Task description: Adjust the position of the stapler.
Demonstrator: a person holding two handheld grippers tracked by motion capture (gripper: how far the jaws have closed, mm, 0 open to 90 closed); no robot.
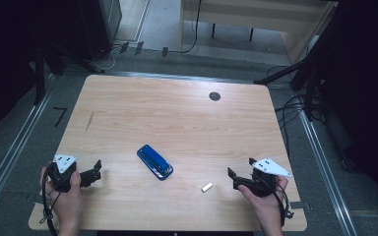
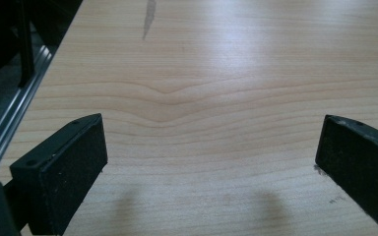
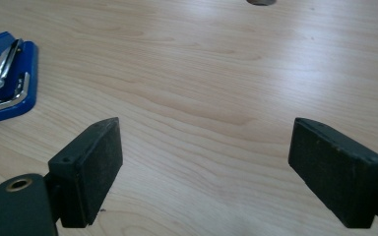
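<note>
One blue stapler (image 1: 155,162) is lying on the bench (image 1: 177,113), between the two claws and a little beyond them. One small white block (image 1: 206,187) is lying near the right claw (image 1: 239,175), on its inner side. One round dark grommet (image 1: 214,96) is sitting in the bench top, far ahead of the right claw. Two claws are showing in all, the left claw (image 1: 91,173) and the right, each standing with its two black jaws apart over bare wood.
</note>
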